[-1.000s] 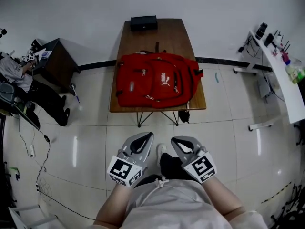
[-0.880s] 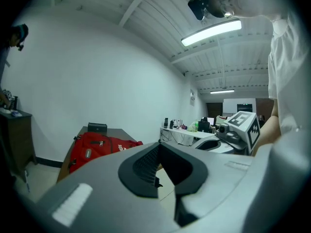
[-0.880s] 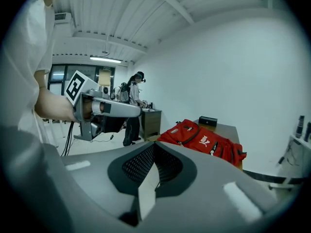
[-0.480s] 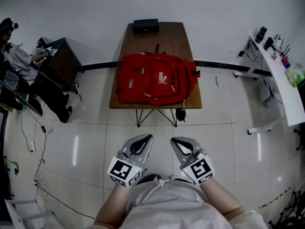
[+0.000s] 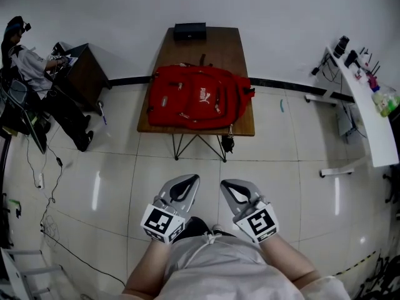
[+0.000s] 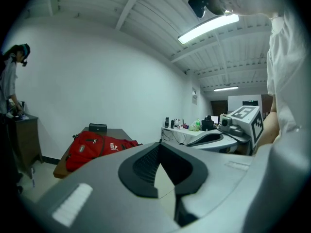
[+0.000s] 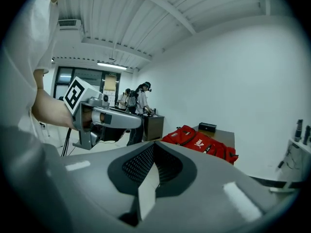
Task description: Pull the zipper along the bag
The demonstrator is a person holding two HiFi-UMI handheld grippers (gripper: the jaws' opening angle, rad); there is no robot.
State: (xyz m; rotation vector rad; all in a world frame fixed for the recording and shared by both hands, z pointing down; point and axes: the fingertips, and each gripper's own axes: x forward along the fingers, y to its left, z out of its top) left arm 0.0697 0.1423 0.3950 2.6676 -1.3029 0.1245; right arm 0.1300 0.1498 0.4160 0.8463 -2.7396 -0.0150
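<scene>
A red backpack (image 5: 197, 105) lies flat on a brown wooden table (image 5: 240, 127) far ahead of me across the tiled floor. It also shows small in the left gripper view, backpack (image 6: 95, 147), and in the right gripper view, backpack (image 7: 199, 143). My left gripper (image 5: 187, 180) and right gripper (image 5: 228, 185) are held side by side close to my body, well short of the table. Both are shut with nothing between the jaws, as the left gripper (image 6: 160, 149) and right gripper (image 7: 151, 149) show in their own views. The zipper pull is too small to make out.
A black box (image 5: 189, 31) sits at the table's far end by the wall. A person (image 5: 25, 61) stands at a dark desk (image 5: 84, 74) on the left. A white bench (image 5: 365, 105) with small items is on the right. Cables (image 5: 50, 211) trail over the floor at left.
The table and backpack have drifted slightly up and left in the head view. Both grippers stay shut in the same place by my body. The person at left has straightened up by the desk.
</scene>
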